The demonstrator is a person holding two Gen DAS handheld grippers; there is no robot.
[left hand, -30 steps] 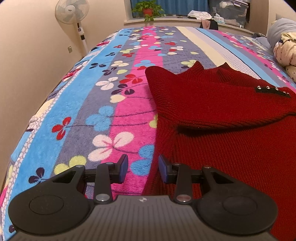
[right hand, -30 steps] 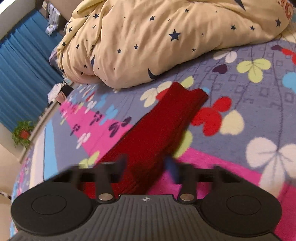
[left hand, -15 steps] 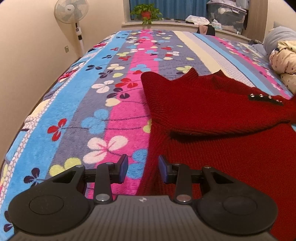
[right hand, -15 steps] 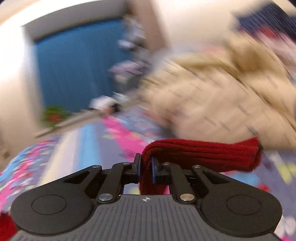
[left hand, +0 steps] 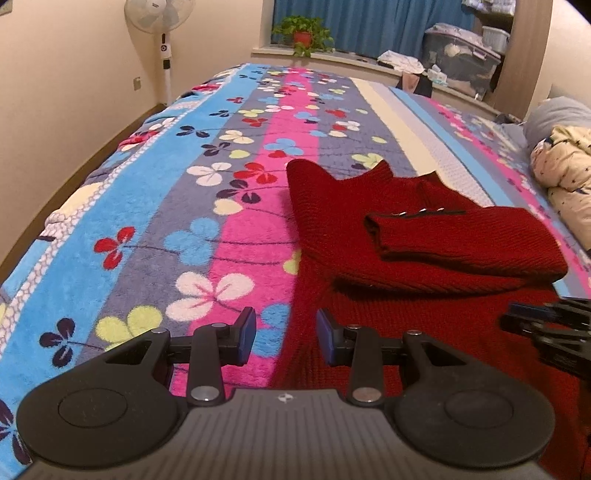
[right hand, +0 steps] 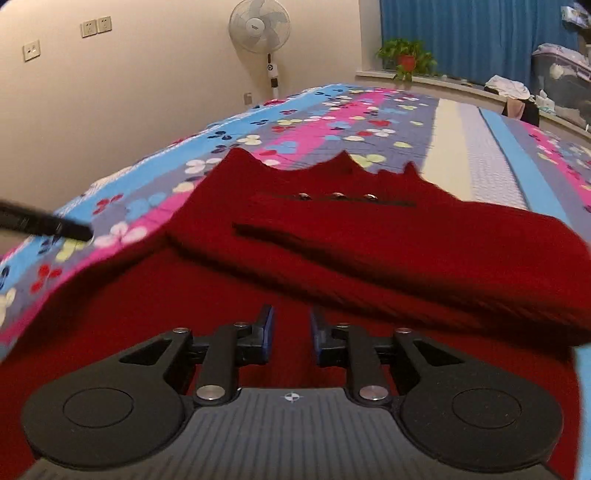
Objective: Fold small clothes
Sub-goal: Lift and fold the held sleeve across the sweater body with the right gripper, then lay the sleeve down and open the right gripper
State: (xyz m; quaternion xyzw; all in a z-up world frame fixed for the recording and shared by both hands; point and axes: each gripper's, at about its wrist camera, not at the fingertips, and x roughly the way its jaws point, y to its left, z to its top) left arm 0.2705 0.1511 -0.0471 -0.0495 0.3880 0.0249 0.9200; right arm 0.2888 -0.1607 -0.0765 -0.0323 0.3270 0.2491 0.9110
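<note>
A red knitted sweater (left hand: 424, 302) lies flat on the flowered blanket (left hand: 207, 184). One sleeve (left hand: 461, 243) is folded across its chest, below a row of small metal buttons (right hand: 338, 195). My left gripper (left hand: 286, 332) hovers open over the sweater's left edge, with nothing between its pads. My right gripper (right hand: 290, 328) hangs over the sweater's lower body; its jaws are opening and hold nothing. The right gripper's fingers (left hand: 528, 314) show at the right edge of the left wrist view. The left gripper's finger (right hand: 48, 225) shows at the left edge of the right wrist view.
A cream star-printed quilt (left hand: 565, 177) is heaped at the bed's right side. The bed's left edge runs close to the wall, where a standing fan (left hand: 159, 14) is. A potted plant (left hand: 303, 33) and storage boxes (left hand: 461, 51) line the far windowsill.
The right gripper carried the sleeve from beside the quilt across onto the sweater's chest and let it go. The left gripper rose a little, staying open.
</note>
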